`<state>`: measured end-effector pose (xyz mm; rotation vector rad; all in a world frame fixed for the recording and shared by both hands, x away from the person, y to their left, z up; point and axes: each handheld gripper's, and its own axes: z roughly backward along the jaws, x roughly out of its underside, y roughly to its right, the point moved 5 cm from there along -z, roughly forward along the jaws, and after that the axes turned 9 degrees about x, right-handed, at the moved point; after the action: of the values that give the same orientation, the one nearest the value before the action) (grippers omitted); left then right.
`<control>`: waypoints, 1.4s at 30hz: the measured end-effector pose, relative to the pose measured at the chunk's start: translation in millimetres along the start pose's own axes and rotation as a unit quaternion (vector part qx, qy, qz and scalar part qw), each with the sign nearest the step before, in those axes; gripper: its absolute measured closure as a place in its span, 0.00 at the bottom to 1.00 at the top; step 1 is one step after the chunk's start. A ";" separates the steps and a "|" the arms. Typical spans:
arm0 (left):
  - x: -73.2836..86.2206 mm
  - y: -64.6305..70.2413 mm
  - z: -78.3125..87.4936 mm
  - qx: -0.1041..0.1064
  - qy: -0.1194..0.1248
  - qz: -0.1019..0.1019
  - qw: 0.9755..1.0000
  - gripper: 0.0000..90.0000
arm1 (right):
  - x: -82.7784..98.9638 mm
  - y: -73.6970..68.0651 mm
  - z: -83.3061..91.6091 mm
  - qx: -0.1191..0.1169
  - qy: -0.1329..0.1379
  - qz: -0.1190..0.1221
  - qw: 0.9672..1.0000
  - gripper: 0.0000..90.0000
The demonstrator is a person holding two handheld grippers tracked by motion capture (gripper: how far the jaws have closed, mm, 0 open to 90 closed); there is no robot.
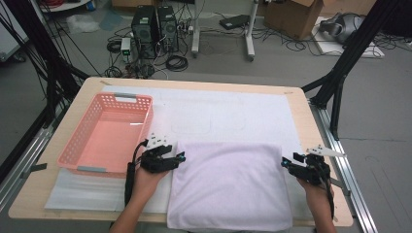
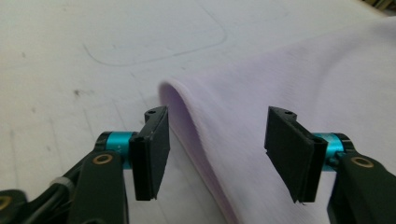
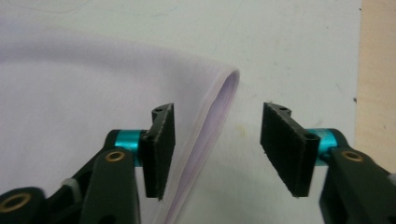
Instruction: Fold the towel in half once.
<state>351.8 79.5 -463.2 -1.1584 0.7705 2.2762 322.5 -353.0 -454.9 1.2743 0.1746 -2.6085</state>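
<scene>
Folding step in hand: lilac towel [image 1: 231, 187] lies doubled at the near middle of the surface [image 1: 311, 126]. Left hand-held gripper [image 1: 180, 158] and right hand-held gripper [image 1: 284, 162] stand wide, empty, at its fold corners. Next likely calls for a fresh grasp. Pink basket [image 1: 77, 145] left; computer towers [image 1: 154, 30] and cables on the floor beyond.

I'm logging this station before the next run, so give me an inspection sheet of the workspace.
Surface: wooden table under a white mat.
Job's things: folded lilac towel, near edge overhanging the table.
Clutter: empty pink basket at left.
Grippers: left hand-held gripper and right hand-held gripper open, one at each far corner of the towel's fold.
Cables: black lead along the left forearm.
Surroundings: computer towers, floor cables, cardboard box.
</scene>
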 end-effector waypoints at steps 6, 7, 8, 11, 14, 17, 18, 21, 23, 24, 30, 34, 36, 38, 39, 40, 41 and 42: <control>-13.2 -16.9 -25.1 -0.021 -0.026 0.008 0.999 0.40 | -18.1 8.1 -32.6 -0.017 -0.037 -0.015 0.999 0.34; -13.9 -19.9 -28.7 -0.024 -0.033 0.016 0.999 0.40 | -20.6 8.5 -40.2 -0.016 -0.045 -0.020 0.999 0.33; -14.4 -21.9 -31.8 -0.024 -0.038 0.023 0.999 0.40 | -22.2 8.4 -45.7 -0.019 -0.049 -0.021 0.998 0.32; -14.3 -23.8 -39.6 -0.016 -0.052 0.022 0.998 0.44 | -24.5 7.4 -58.7 -0.024 -0.063 -0.016 0.998 0.31; -13.4 -20.8 -44.0 -0.010 -0.055 0.004 0.998 0.55 | -22.9 8.1 -64.5 -0.014 -0.079 -0.007 0.997 0.35; -12.3 -17.7 -45.2 -0.016 -0.058 -0.026 0.998 0.70 | -22.0 7.7 -62.1 0.007 -0.083 0.028 0.996 0.50; -12.3 -17.8 -44.6 -0.005 -0.061 -0.018 0.998 0.80 | -21.9 6.9 -61.1 0.008 -0.085 0.037 0.996 0.55; -12.6 -14.7 -45.8 -0.010 -0.057 -0.013 0.998 0.93 | -21.5 1.5 -58.9 -0.023 -0.086 0.042 0.995 0.86; -14.0 -16.5 -43.8 -0.019 -0.049 -0.003 0.999 0.94 | -20.6 -3.7 -56.7 -0.025 -0.086 0.051 0.995 0.95; -16.5 -16.9 -42.0 -0.024 -0.037 0.000 0.999 0.94 | -20.6 -4.4 -55.9 -0.022 -0.085 0.057 0.995 0.96; -44.0 -16.8 -31.6 -0.036 0.032 0.009 0.999 0.95 | -33.1 5.2 -46.7 -0.012 -0.022 0.037 0.999 0.97; -59.5 -20.9 -36.2 -0.042 0.045 0.014 0.998 0.95 | -44.4 9.1 -46.0 0.005 0.018 0.044 0.999 0.97; -65.1 -25.6 -40.7 -0.048 0.044 0.013 0.998 0.95 | -49.1 11.8 -47.7 0.007 0.036 0.038 0.999 0.97; -70.9 -30.1 -45.7 -0.049 0.050 0.015 0.997 0.95 | -52.2 15.2 -53.0 0.007 0.036 0.030 0.999 0.97; -74.6 -32.6 -49.0 -0.053 0.051 0.018 0.997 0.95 | -53.2 15.5 -54.8 0.008 0.033 0.029 0.999 0.97; -76.5 -35.2 -50.7 -0.055 0.055 0.017 0.997 0.95 | -56.1 16.5 -57.9 0.010 0.034 0.030 0.999 0.97; -77.7 -37.3 -53.0 -0.056 0.054 0.021 0.997 0.95 | -59.0 16.9 -60.2 0.012 0.033 0.030 0.999 0.97; -79.2 -41.3 -55.9 -0.061 0.049 0.019 0.997 0.95 | -61.3 17.0 -62.0 0.013 0.033 0.031 0.999 0.97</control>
<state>451.6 60.6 -435.5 -1.3304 0.7041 2.3405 410.5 -347.0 -444.7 1.3542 0.1121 -2.5258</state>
